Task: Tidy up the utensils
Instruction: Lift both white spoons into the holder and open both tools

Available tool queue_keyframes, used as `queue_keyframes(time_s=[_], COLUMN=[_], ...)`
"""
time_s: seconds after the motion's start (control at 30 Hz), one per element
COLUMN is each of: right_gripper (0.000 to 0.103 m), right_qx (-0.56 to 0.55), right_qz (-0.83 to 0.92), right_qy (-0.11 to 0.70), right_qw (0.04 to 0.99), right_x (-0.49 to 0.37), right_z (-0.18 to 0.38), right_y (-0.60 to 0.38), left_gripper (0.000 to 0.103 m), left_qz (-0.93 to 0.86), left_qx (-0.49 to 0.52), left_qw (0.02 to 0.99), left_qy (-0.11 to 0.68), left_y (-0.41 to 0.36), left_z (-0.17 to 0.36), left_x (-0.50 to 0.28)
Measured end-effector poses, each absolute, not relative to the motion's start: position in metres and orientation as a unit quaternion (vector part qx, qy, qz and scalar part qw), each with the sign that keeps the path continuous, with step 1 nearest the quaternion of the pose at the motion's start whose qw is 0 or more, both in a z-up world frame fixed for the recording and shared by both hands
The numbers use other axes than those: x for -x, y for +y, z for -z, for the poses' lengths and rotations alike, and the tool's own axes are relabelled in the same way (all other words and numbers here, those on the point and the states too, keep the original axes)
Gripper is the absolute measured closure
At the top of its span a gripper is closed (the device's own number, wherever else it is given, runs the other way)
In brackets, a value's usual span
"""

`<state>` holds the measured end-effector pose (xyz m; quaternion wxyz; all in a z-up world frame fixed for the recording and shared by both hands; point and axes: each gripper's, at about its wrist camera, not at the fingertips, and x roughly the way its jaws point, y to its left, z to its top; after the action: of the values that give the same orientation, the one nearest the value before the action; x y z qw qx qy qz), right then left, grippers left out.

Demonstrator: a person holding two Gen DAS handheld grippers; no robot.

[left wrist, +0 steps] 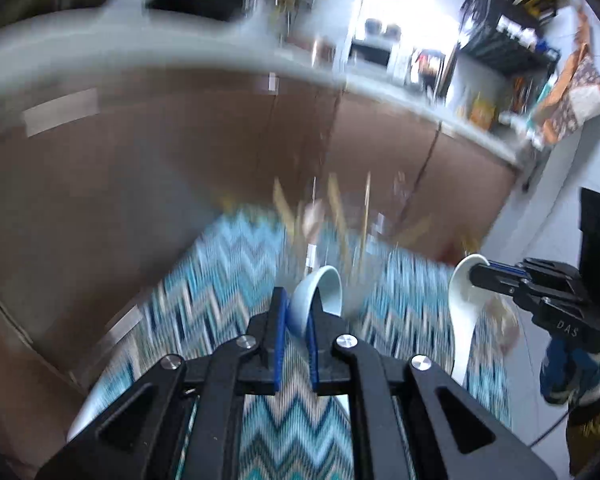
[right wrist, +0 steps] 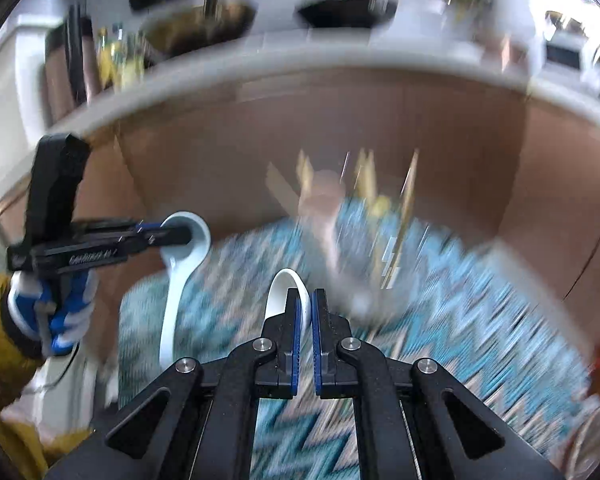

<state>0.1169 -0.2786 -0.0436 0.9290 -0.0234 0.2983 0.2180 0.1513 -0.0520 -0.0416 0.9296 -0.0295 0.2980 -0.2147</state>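
My left gripper (left wrist: pixel 298 300) is shut on the bowl end of a white ceramic spoon (left wrist: pixel 320 288), held above the zigzag blue mat (left wrist: pixel 228 268). My right gripper (right wrist: pixel 306 300) is shut on a second white ceramic spoon (right wrist: pixel 286 284). Each view shows the other gripper: the right gripper (left wrist: pixel 476 272) pinches its spoon (left wrist: pixel 462 320) at the bowl with the handle hanging down, and the left gripper (right wrist: pixel 186 234) does the same with its spoon (right wrist: pixel 180 276). A blurred cluster of wooden and metal utensils (left wrist: pixel 340 208) stands at the mat's far edge; it also shows in the right wrist view (right wrist: pixel 364 200).
Brown cabinet fronts (left wrist: pixel 180 152) under a white counter (left wrist: pixel 140 44) rise behind the mat. A dark sink (left wrist: pixel 196 4) and pans (right wrist: pixel 348 12) sit on the counter. A black shelf rack (left wrist: pixel 504 32) stands far right. Both views are motion blurred.
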Motion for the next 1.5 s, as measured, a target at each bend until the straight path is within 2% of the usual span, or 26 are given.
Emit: queue_keyframes(time_s=[0.17,0.27,0.37,0.77,1.1,1.23,1.37,1.5], right_gripper=[0.098,0.098,0.098,0.098,0.095,0.087,0.084,0.079], right_qx=[0.038,0.049,0.066,0.076,0.075,0.066,0.053,0.045], right_qz=[-0.122,-0.078,-0.052,-0.03,-0.048,-0.053,-0.051,-0.047], right_qy=[0.172,0.125,0.106,0.129,0.158,0.159,0.154,0.148], right_qw=[0.977,0.988,0.991,0.988,0.983,0.984,0.985,0.987], right_x=[-0.124,-0.143,-0.159,-0.22,-0.223,-0.215,-0.202,-0.185], right_z=[-0.015,-0.022,-0.018,0.043,0.076,0.073,0.065,0.053], right_y=[-0.283,-0.278,-0.274,-0.288,-0.286,-0.287,-0.291,-0.292], left_gripper=[0.094,0.094,0.094,0.094,0.091,0.084,0.078,0.068], left_qz=[0.152,0.103,0.079,0.038,0.064,0.083,0.081,0.079], left_qx=[0.023,0.008,0.01,-0.001,-0.006,0.002,0.002,-0.004], left_qw=[0.97,0.985,0.989,0.991,0.986,0.983,0.985,0.985], left_qy=[0.19,0.14,0.123,0.13,0.155,0.164,0.154,0.152], left_y=[-0.081,-0.1,-0.114,-0.148,-0.157,-0.156,-0.149,-0.142], left_z=[-0.011,-0.016,-0.01,0.045,0.072,0.067,0.053,0.038], left_x=[-0.167,-0.181,-0.203,-0.25,-0.259,-0.253,-0.239,-0.215])
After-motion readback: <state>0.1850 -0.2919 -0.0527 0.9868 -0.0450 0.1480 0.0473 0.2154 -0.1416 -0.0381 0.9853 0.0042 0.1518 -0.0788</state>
